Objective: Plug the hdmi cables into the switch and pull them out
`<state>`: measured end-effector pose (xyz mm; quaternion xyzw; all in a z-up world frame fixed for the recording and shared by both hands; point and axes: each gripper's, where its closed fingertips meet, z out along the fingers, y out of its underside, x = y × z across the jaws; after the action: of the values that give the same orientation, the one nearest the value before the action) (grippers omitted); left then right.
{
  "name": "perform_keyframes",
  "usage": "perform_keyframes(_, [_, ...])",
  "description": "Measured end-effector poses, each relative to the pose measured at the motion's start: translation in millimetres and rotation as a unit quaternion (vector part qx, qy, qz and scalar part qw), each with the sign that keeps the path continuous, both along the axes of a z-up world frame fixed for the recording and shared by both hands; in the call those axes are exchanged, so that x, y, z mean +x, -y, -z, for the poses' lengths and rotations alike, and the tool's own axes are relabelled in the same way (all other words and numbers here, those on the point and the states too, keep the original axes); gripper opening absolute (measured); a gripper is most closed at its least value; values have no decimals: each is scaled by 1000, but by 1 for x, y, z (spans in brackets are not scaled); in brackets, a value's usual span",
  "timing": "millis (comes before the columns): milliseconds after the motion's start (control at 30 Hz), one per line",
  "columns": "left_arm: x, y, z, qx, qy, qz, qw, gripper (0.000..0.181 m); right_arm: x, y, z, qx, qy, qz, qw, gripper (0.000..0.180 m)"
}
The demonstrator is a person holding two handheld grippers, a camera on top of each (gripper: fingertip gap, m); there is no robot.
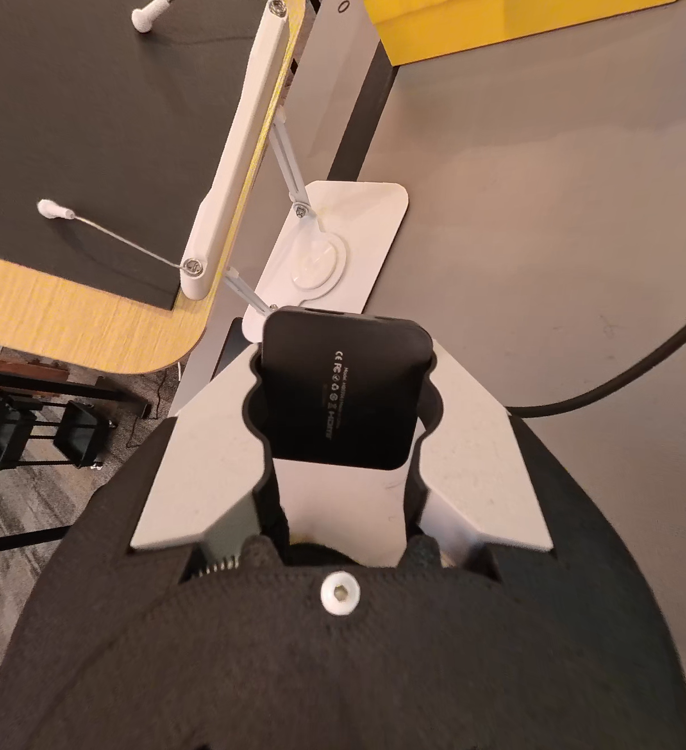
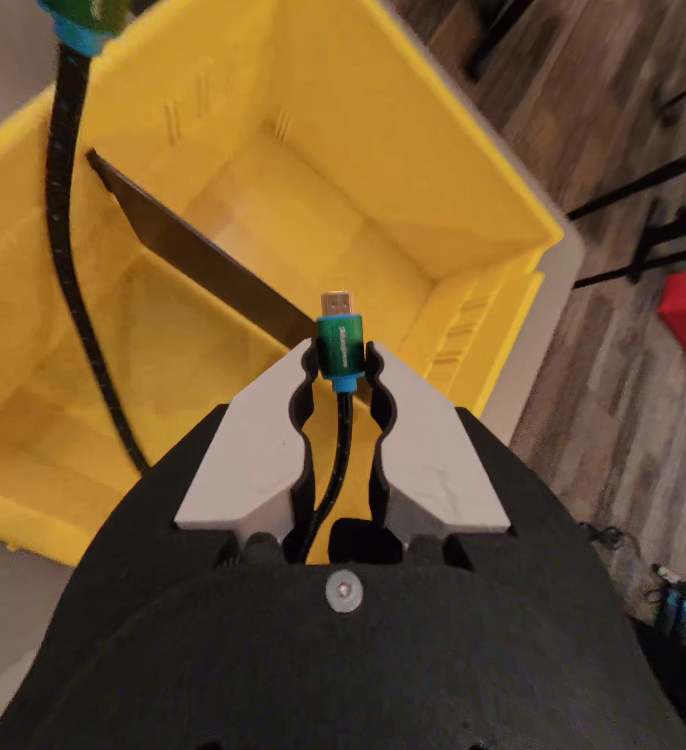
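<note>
In the left wrist view my left gripper [image 1: 345, 357] is shut on the black HDMI switch [image 1: 343, 389]. The switch's underside faces the camera and its port edge [image 1: 345, 316] points away from me, with nothing plugged in. In the right wrist view my right gripper [image 2: 339, 349] is shut on the green plug [image 2: 339, 345] of a black braided HDMI cable [image 2: 333, 454]. The gold connector tip [image 2: 336, 303] sticks out past the fingertips. The cable loops up at the left to its other green and blue plug [image 2: 77, 20] at the top left corner.
A yellow bin [image 2: 414, 134] with a black divider [image 2: 203, 251] lies beyond the right gripper on a grey table. In the left view: a wooden desk with a black mat [image 1: 89, 121], a white clamp arm [image 1: 236, 162], a white base plate [image 1: 345, 239], a black cable [image 1: 637, 365]. Tip to tip, the grippers are about 50 cm apart.
</note>
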<state>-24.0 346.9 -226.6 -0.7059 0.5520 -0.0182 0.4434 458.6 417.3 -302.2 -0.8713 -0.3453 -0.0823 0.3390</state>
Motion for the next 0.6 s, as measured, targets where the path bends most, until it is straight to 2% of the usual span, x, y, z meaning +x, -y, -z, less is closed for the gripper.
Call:
perform_keyframes(100, [2,0,1,-2,0,2,1000,74,2,5,6,-28,-16,27,999,49])
perform_keyframes(200, [5,0,2,-1,-1,6,1000,74,4,7,-9,-10,-6,36,999,67])
perform_keyframes(300, [12,1,-2,9,6,15,1000,73,-1,6,-55,65,10,37,997,70])
perform_keyframes(367, [20,4,-3,13,9,26,1000,74,-16,8,-92,122,20,17,992,65])
perform_keyframes(433, [30,9,0,5,12,43,999,74,-60,12,-135,204,19,-62,977,61])
perform_keyframes(500, [40,15,3,-10,20,63,998,74,-129,26,-163,257,5,-183,949,57])
perform_keyframes(600, [56,29,7,-39,39,104,993,73,-237,67,-164,259,-8,-373,891,49])
